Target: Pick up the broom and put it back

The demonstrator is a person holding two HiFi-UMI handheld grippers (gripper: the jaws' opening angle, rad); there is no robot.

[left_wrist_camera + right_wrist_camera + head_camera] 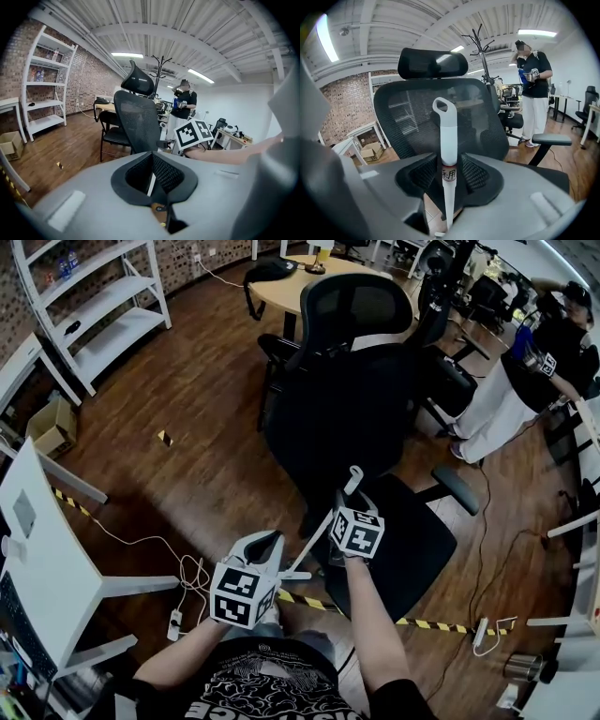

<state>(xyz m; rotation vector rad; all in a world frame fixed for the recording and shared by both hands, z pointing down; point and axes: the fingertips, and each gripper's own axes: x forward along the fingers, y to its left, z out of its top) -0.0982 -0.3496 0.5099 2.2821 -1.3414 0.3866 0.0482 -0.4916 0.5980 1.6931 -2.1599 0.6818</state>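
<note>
The right tongs (449, 161) are clamped on the white handle of the broom (449, 140). The grip sits just below the thicker white sleeve, at a small label band. From that grip the handle's long axis runs straight out past the tips to its hanging loop (443, 105). That end points at the back of a black office chair (408, 117), which stands close ahead.

In the head view, the shaft slants from the right tongs (347, 507) back down towards the person, and it passes just beside the left tongs (262, 549). The bristle end is out of sight below.

The left tongs (151, 157) have their jaws drawn together. Only a thin white sliver shows through the slit, which I judge to be the shaft passing beyond them, not something they hold.

So the right hand carries the broom (317, 540), and the left hand is nearer the lower shaft if a second grip is needed. No storage spot for the broom is evident. Turning it will mean swinging the loop end clear of the chair.
</note>
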